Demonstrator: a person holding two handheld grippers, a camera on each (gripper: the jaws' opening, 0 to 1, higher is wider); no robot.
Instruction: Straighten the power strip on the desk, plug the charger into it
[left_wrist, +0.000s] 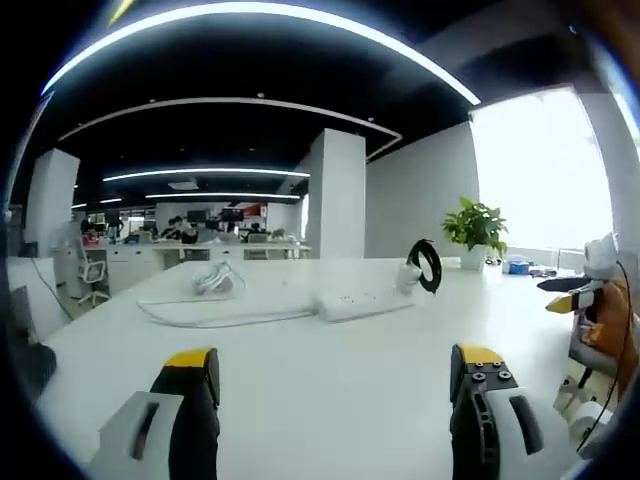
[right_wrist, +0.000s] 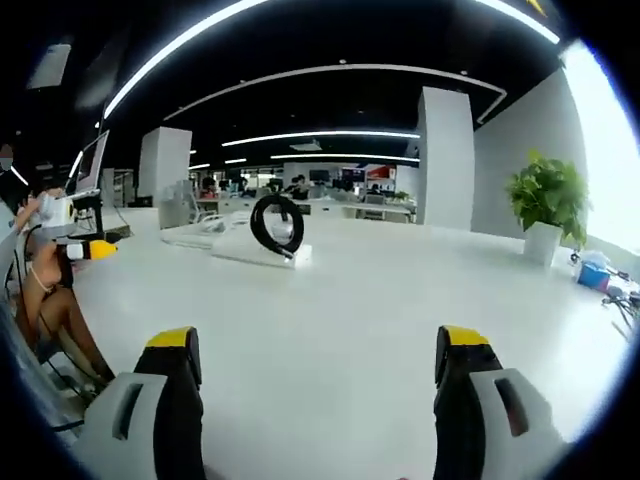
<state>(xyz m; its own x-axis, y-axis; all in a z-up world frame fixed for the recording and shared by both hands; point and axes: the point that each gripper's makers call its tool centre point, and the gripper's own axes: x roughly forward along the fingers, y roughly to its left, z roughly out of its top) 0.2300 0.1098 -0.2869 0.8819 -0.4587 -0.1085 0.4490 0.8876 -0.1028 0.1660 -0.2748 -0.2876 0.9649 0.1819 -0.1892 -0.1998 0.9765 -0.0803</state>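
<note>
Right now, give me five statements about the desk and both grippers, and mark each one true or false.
1. The left gripper is open and holds nothing. True.
2. The right gripper is shut on the charger. False: its jaws stand apart with only bare desk between them.
3. The power strip lies on the desk with a white cable running off from it. True.
4. The black coiled cable lies between the right gripper's jaws. False: it sits well ahead of them, farther along the desk.
5. A potted plant stands on the desk in front of the white wall by the bright window. True.
</note>
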